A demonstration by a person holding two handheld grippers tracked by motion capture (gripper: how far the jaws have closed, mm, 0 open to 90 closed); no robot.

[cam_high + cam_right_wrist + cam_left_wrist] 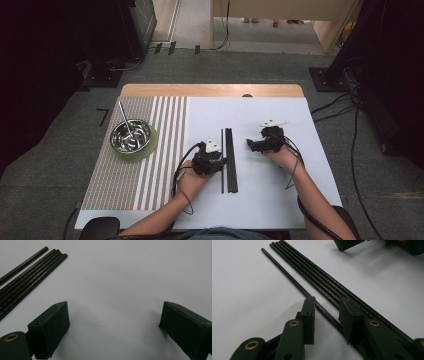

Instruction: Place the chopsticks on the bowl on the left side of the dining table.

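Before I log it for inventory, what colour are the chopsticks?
Black chopsticks, clearest in the left gripper view.

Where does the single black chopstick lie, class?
In the high view, the single chopstick lies just left of the chopstick bundle, between the left gripper's jaws.

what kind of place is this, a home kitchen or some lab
Most likely a lab or recording room set up for a dining task: a table on grey carpet with loose cables, a metal bowl on a striped placemat, and black chopsticks laid out.
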